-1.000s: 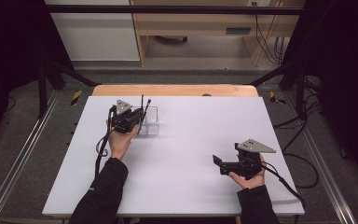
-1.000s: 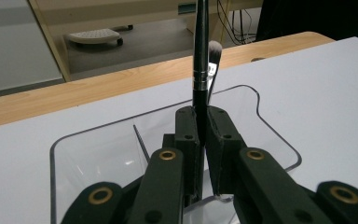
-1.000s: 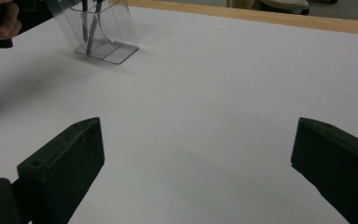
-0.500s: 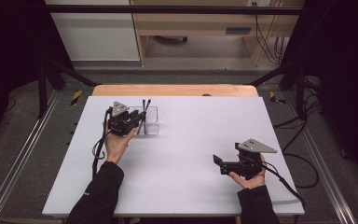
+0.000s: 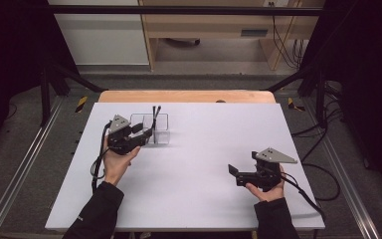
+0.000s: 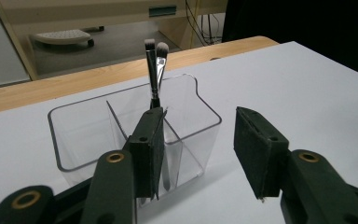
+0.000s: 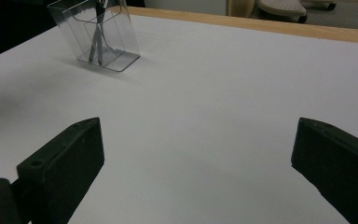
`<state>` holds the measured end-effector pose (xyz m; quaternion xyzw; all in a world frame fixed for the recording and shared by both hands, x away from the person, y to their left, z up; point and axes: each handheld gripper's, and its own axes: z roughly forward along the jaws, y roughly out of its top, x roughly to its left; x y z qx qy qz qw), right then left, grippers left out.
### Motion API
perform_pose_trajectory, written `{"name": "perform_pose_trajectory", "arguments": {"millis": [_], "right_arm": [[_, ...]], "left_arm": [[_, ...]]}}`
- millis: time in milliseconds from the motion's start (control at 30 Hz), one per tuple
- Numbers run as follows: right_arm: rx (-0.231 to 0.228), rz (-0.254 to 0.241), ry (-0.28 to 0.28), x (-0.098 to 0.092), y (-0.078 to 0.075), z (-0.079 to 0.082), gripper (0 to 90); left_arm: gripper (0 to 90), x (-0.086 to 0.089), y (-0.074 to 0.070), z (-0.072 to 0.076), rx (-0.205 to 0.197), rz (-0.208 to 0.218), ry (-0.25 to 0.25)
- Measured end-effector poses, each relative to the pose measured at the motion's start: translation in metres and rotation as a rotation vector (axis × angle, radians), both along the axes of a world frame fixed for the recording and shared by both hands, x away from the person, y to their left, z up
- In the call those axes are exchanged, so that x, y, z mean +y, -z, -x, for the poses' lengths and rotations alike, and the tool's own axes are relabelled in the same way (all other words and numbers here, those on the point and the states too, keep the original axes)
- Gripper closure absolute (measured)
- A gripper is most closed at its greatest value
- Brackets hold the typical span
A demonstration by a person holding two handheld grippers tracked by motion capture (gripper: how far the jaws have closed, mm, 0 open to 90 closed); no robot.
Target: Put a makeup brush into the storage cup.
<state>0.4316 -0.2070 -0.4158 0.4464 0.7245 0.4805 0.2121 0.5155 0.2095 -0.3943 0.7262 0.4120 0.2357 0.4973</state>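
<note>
Releasing: step in hand looked like letting go after dropping the two slim black-handled makeup brushes (image 6: 154,70) into the clear plastic divided organiser box (image 6: 70,161).
Left gripper (image 5: 142,135): my jaws had just been opening; nothing between the pads in the left gripper view, so released and empty. One jaw sat right in front of the box's inner divider, the other out over bare table.
Right gripper (image 5: 234,172): jaws spread wide, nothing in them, parked low over the white table top (image 5: 204,169), well apart from the box.
Brush location: both brushes stood in the box's middle section, by the divider, in the far-left part of the table. From the right gripper view the box (image 7: 98,32) showed far off with the handles (image 7: 97,44) inside.
Brush axis: long axis near vertical, bristle tips up, handle ends down on the box floor. The two leaned slightly and crossed close to the top; tips just beside each other, whether touching I couldn't tell.
Next move, my guess: back the left gripper off clear of the box wall without clipping it, since the box looked light and could tip or slide.
Risk: a jaw catching the rim on retreat.
</note>
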Motion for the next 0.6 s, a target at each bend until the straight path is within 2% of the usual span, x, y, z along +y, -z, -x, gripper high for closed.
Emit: {"name": "perform_pose_trajectory", "arguments": {"millis": [333,600], "right_arm": [[-0.006,-0.001,0.003,-0.001,-0.001,0.001,2.9],[-0.008,0.001,-0.001,-0.002,-0.002,0.002,2.8]], "left_arm": [[44.5,0.008,-0.002,0.02,-0.03,-0.017,0.007],[37.1,0.017,0.001,0.034,-0.034,-0.015,0.012]]}}
